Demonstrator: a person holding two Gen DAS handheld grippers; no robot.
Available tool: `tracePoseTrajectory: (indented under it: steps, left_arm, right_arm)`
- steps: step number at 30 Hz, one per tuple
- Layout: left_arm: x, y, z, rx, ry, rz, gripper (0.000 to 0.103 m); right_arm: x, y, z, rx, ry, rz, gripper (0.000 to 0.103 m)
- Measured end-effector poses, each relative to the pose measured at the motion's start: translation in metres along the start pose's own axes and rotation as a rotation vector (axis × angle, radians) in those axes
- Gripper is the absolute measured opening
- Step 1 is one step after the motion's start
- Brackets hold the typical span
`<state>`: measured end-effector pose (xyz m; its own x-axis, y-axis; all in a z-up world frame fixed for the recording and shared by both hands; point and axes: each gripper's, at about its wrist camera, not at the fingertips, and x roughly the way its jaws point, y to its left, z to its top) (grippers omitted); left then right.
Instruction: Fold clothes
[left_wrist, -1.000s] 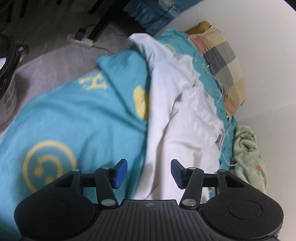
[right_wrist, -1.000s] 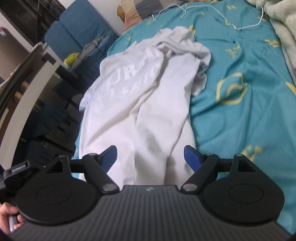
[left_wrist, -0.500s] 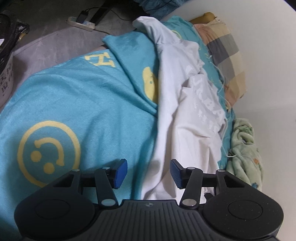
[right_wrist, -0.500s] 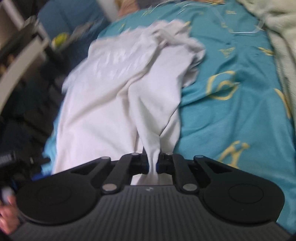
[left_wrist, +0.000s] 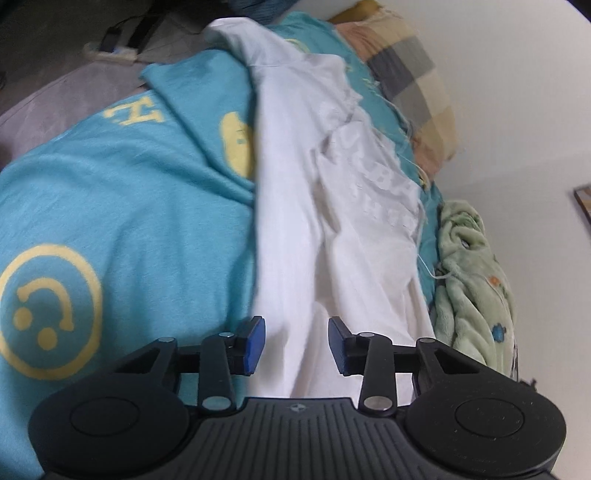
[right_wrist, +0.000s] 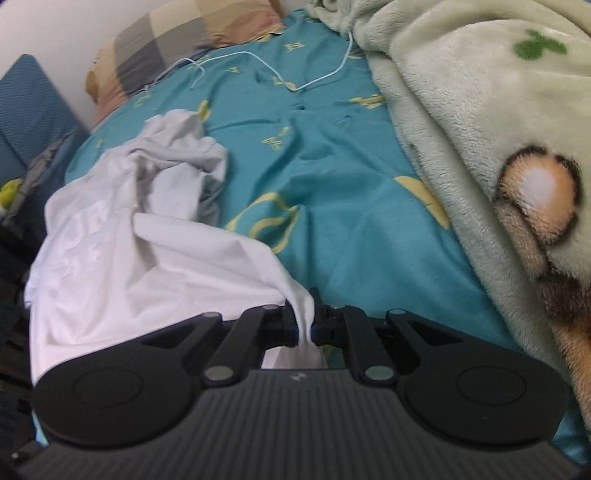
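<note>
A crumpled white T-shirt (left_wrist: 332, 206) with pale lettering lies on a teal bedsheet (left_wrist: 122, 206) printed with yellow smileys. In the left wrist view my left gripper (left_wrist: 296, 343) hovers over the shirt's near edge; its jaws are closing, with white cloth between the blue pads (left_wrist: 255, 341), which do not press on it. In the right wrist view the same T-shirt (right_wrist: 122, 236) is stretched toward me, and my right gripper (right_wrist: 304, 326) is shut on a bunched corner of it.
A plaid pillow (right_wrist: 177, 48) lies at the head of the bed. A fluffy green blanket (right_wrist: 480, 122) with a bear print covers the right side, also seen as the blanket (left_wrist: 472, 280). A thin white cable (right_wrist: 258, 62) crosses the sheet. A power strip (left_wrist: 110, 51) lies on the floor.
My right gripper closed on the shirt's corner and pulled it rightward across the bed, turning toward the blanket. My left gripper moved nearer the shirt's edge and its jaws narrowed.
</note>
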<state>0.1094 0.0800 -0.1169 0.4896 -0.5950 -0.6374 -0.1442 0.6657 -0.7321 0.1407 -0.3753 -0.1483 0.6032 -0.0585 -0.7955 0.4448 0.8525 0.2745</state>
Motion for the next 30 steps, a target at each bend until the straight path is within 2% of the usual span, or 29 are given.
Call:
tracePoseTrajectory:
  steps: [3, 6, 9, 13, 19, 20, 22, 23, 25, 30]
  left_arm:
    - [0.003, -0.012, -0.006, 0.065, 0.030, 0.002, 0.039]
    - [0.010, -0.019, -0.014, 0.112, 0.097, 0.115, 0.039]
    - [0.010, -0.016, -0.017, 0.107, 0.116, 0.155, 0.042]
    - [0.020, -0.013, -0.018, 0.092, 0.175, 0.181, 0.044]
    - [0.029, -0.015, -0.021, 0.100, 0.198, 0.137, 0.043]
    - [0.030, -0.013, -0.021, 0.095, 0.205, 0.132, 0.040]
    - [0.032, -0.010, -0.021, 0.084, 0.213, 0.128, 0.025]
    - [0.031, -0.009, -0.022, 0.082, 0.210, 0.135, 0.008]
    - [0.028, -0.007, -0.023, 0.085, 0.196, 0.139, 0.004]
    - [-0.015, -0.014, -0.015, 0.062, 0.126, 0.045, 0.002]
  right_arm:
    - [0.006, 0.005, -0.001, -0.011, 0.005, -0.014, 0.008]
    - [0.006, 0.005, -0.001, -0.014, 0.003, -0.017, 0.008]
    - [0.004, 0.005, -0.001, -0.004, 0.001, -0.009, 0.008]
    - [0.000, 0.007, -0.001, -0.003, -0.007, 0.012, 0.008]
    - [0.002, 0.007, -0.002, 0.014, -0.002, 0.017, 0.008]
    - [0.002, 0.007, -0.002, 0.014, -0.003, 0.017, 0.008]
    - [0.002, 0.007, -0.002, 0.013, -0.004, 0.019, 0.008]
    - [0.001, 0.007, -0.002, 0.012, -0.005, 0.020, 0.008]
    - [0.001, 0.007, -0.001, 0.013, -0.006, 0.023, 0.008]
    - [-0.004, 0.008, -0.002, 0.026, -0.004, 0.048, 0.008]
